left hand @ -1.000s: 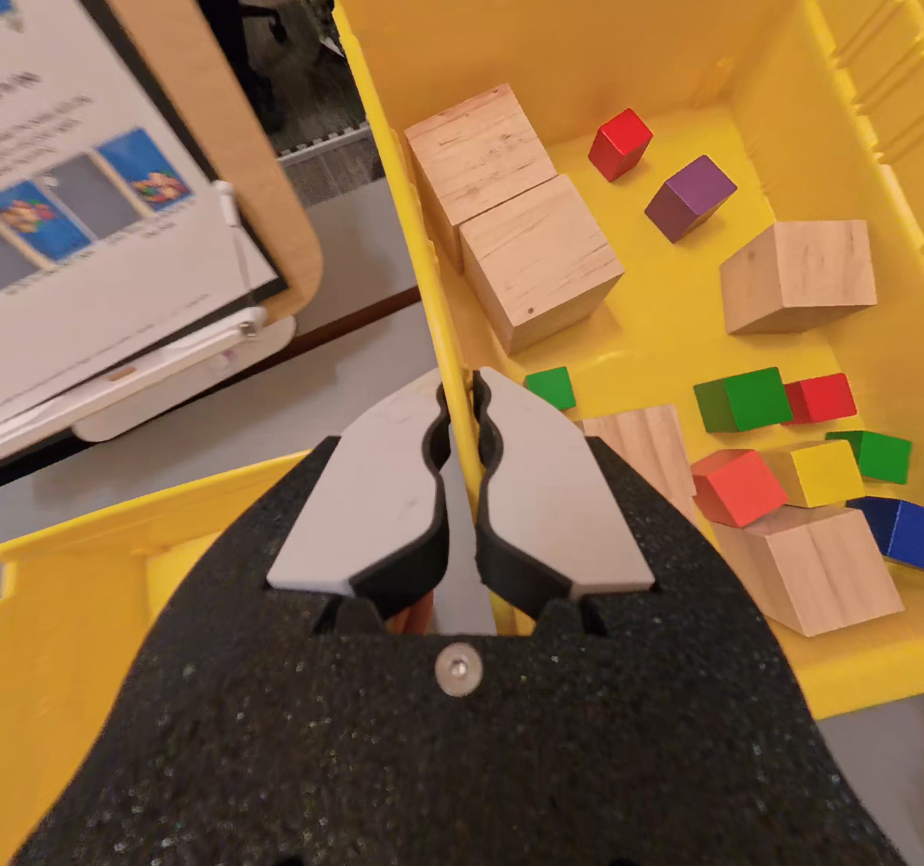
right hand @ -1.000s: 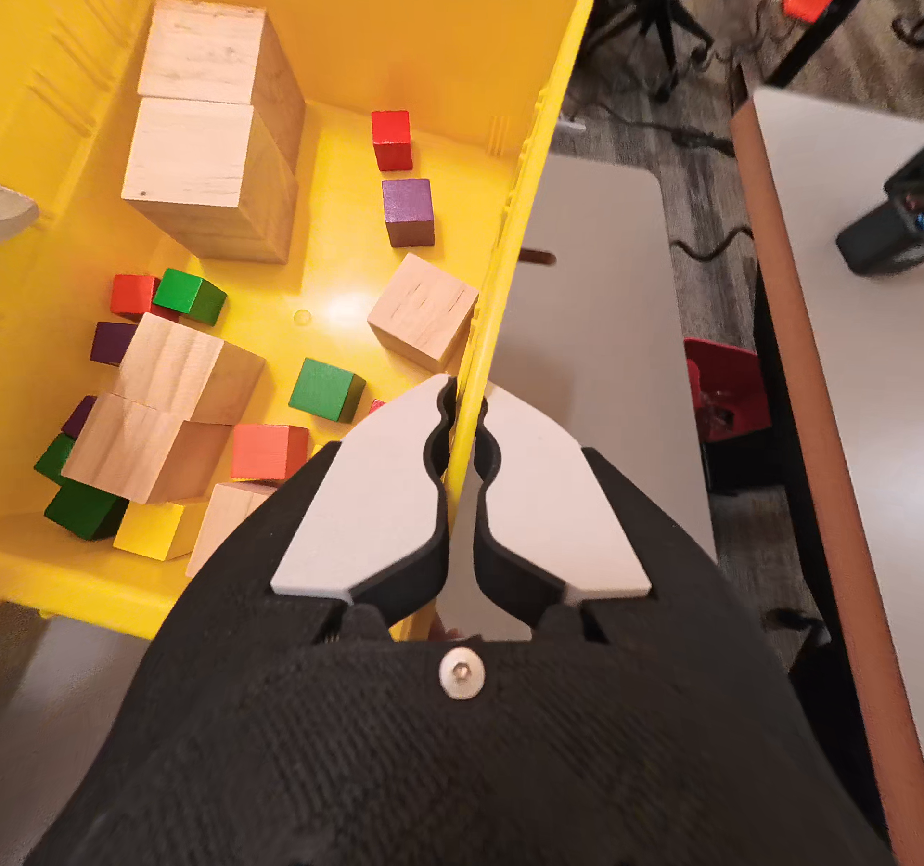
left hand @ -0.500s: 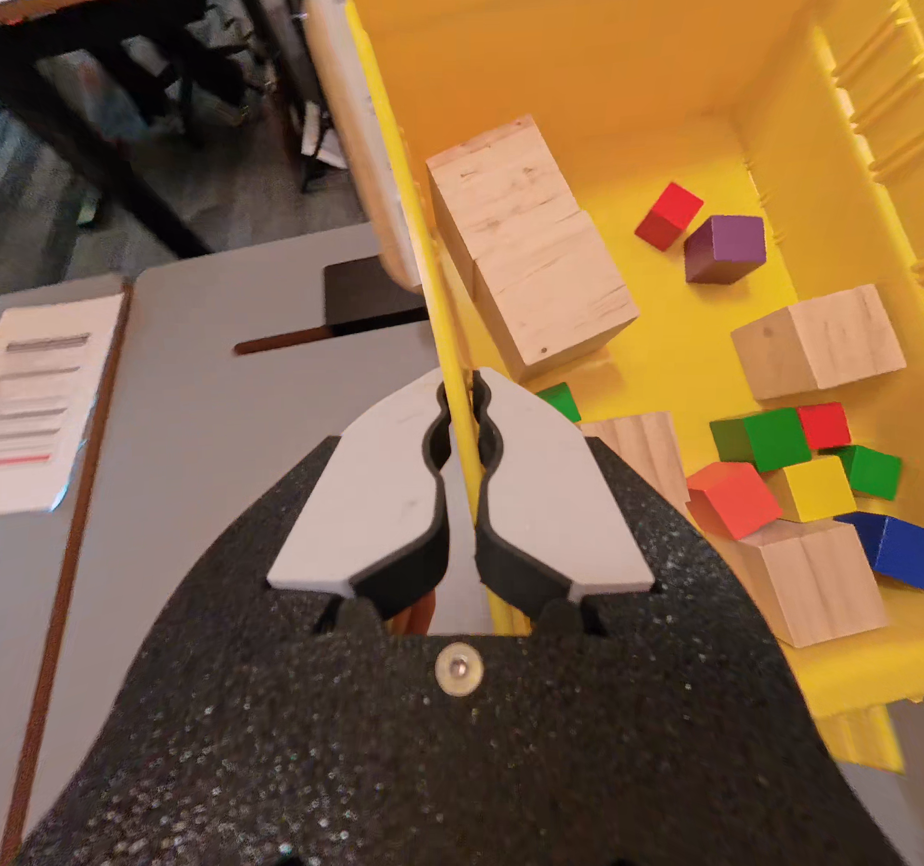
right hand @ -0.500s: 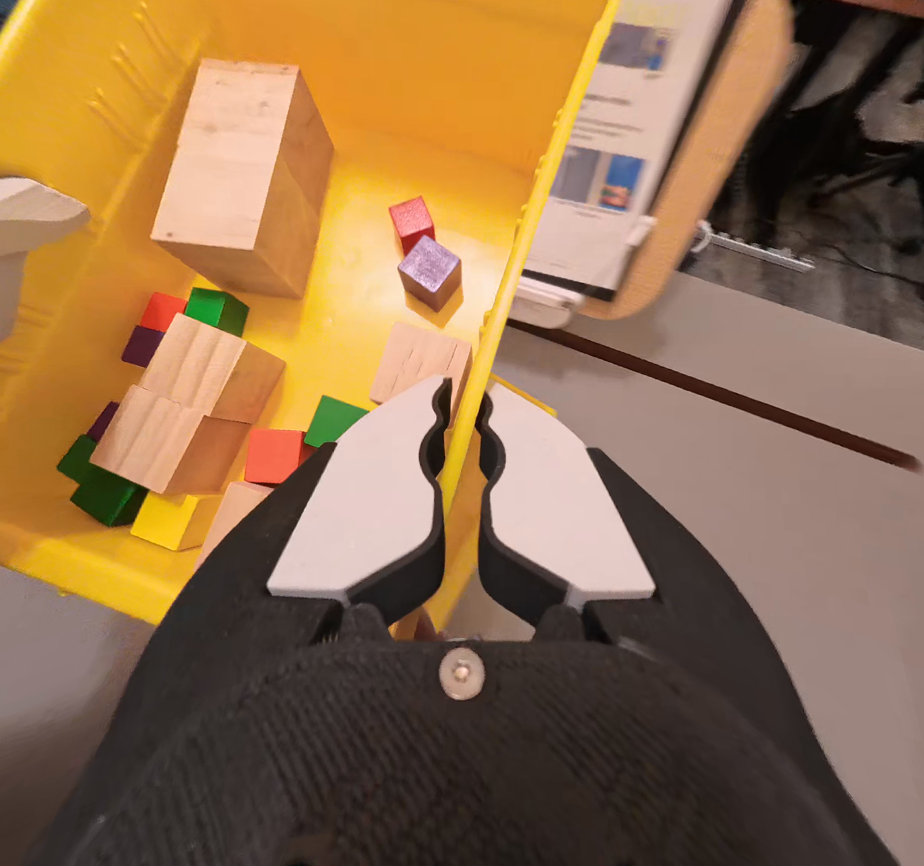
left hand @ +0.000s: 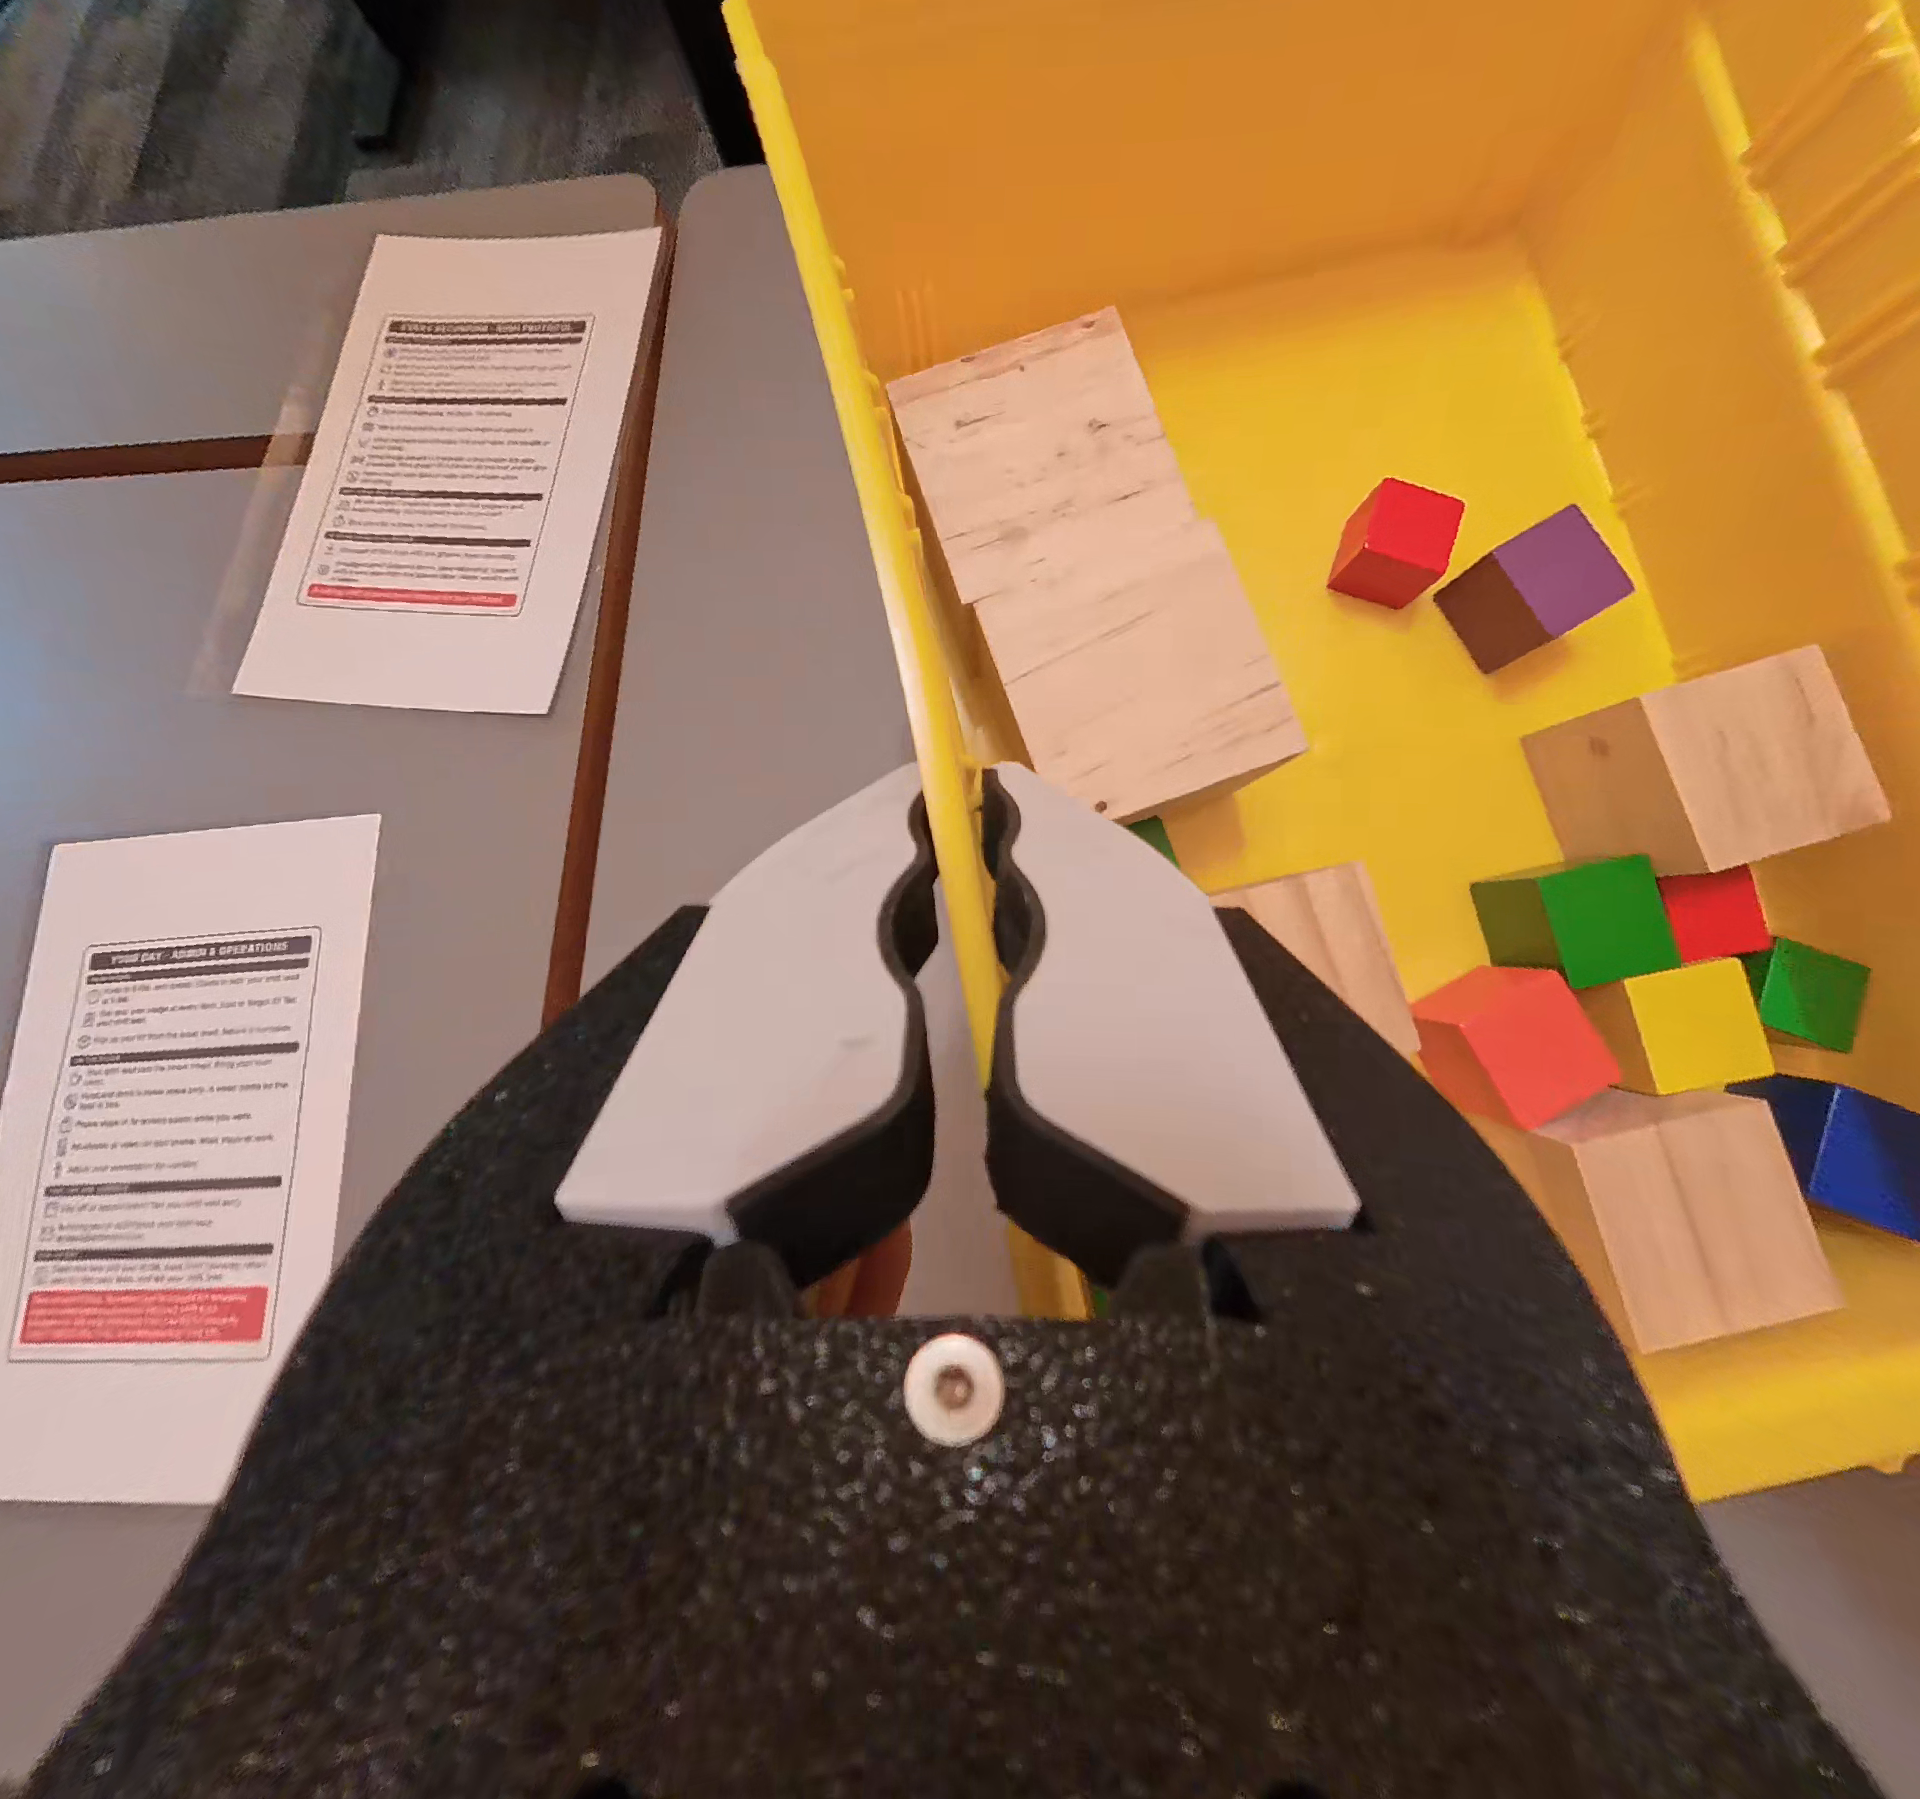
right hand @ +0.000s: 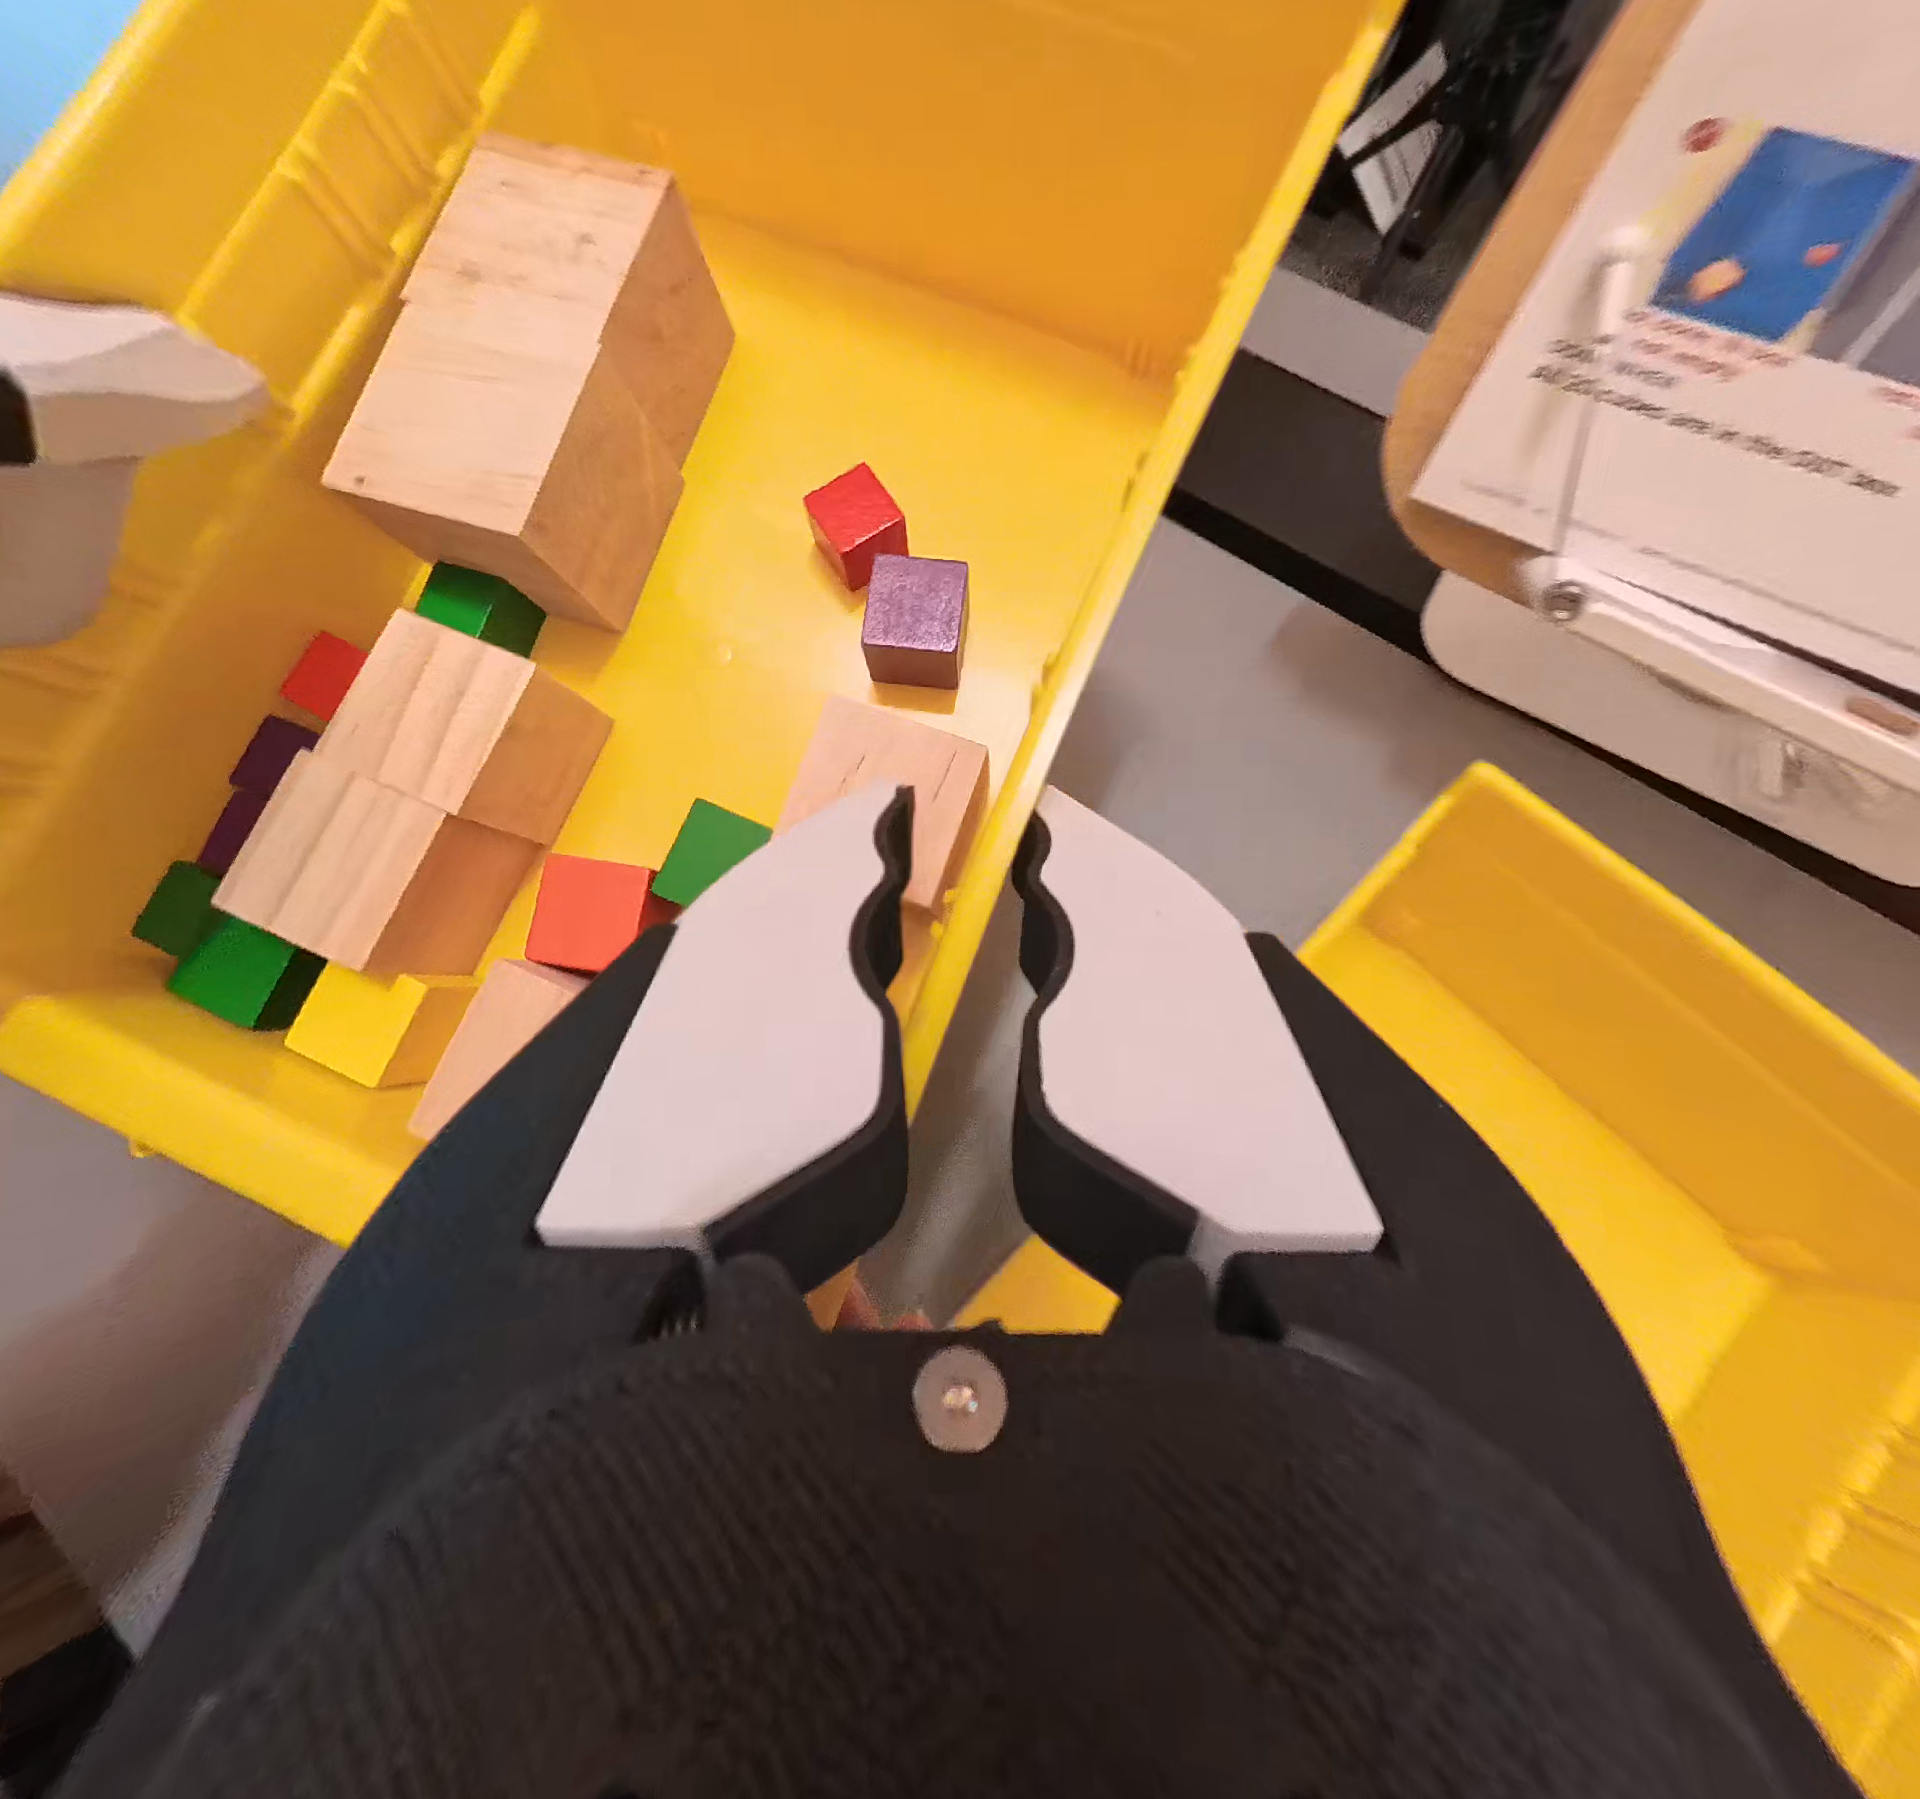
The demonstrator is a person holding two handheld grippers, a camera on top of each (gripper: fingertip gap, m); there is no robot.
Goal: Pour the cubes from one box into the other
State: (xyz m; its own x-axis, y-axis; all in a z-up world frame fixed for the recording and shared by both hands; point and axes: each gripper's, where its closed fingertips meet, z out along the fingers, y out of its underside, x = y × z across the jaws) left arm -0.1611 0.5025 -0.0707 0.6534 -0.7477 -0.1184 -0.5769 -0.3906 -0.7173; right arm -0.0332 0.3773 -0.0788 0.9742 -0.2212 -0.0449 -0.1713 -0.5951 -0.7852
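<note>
A yellow box [left hand: 1143, 87] holds several large plain wooden cubes [left hand: 1091, 586] and several small coloured ones, among them a red cube [left hand: 1397, 539] and a purple cube [left hand: 1538, 586]. My left gripper [left hand: 951, 793] is shut on its left wall. In the right wrist view my right gripper [right hand: 964, 814] grips the right wall of the same box [right hand: 935, 87]; the wall runs askew between the jaws. The left gripper's finger [right hand: 114, 378] shows at that box's far wall. A second yellow box [right hand: 1558, 1074], empty where visible, lies low at the right.
The grey table [left hand: 727, 502] carries two printed sheets [left hand: 447, 471] [left hand: 177, 1147] left of the held box. A board with pictures on a white stand [right hand: 1714, 295] stands behind the second box. Dark floor lies beyond the table edge.
Both grippers have swung round with the box. The second box left the left wrist view and entered the right wrist view. The right jaws stand slightly wider apart. The cubes shifted a little.
</note>
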